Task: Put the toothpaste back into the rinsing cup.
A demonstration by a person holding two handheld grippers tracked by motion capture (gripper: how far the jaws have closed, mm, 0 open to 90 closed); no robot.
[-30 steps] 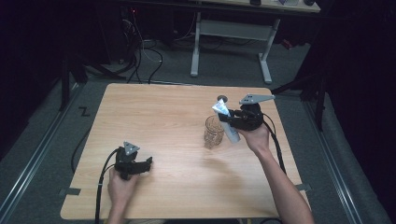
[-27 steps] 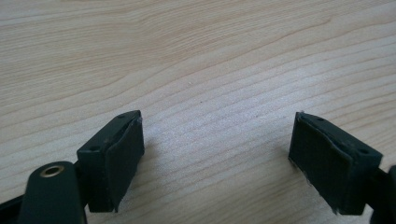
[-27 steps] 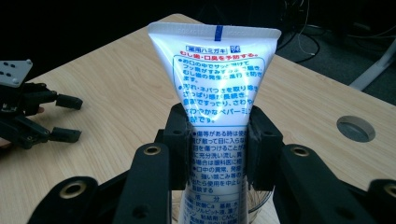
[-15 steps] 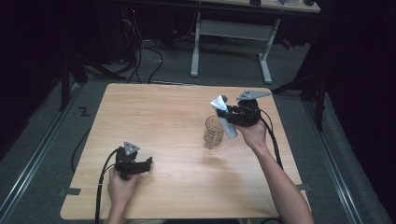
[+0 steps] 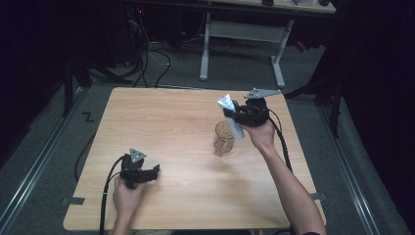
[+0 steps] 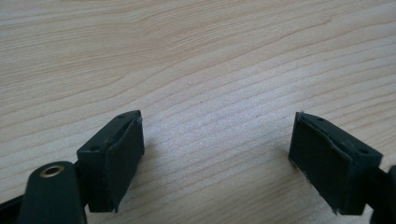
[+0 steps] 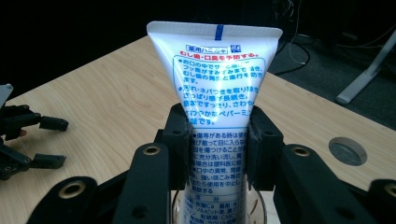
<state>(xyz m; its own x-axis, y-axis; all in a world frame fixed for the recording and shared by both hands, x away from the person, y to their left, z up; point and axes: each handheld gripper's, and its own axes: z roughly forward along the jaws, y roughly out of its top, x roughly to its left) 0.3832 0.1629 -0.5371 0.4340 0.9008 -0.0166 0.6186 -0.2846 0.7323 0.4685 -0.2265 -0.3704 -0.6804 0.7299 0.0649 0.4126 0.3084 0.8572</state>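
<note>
the right tool (image 7: 218, 144) grips a white tube (image 7: 215, 88) over a glass (image 5: 224, 138), while the left tool (image 6: 217, 158) rests wide open and empty on the bench (image 5: 171, 122).

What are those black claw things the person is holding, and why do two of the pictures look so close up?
Those are tongs, one in each hand. One picture looks down from above on the wooden table. The other two come from small cameras riding on the tongs, so they look close up. The right tongs squeeze a white toothpaste tube, held upright with its bottom end in a clear glass jar. The left tongs rest open near the table's front edge, with just bare wood between them.
</note>
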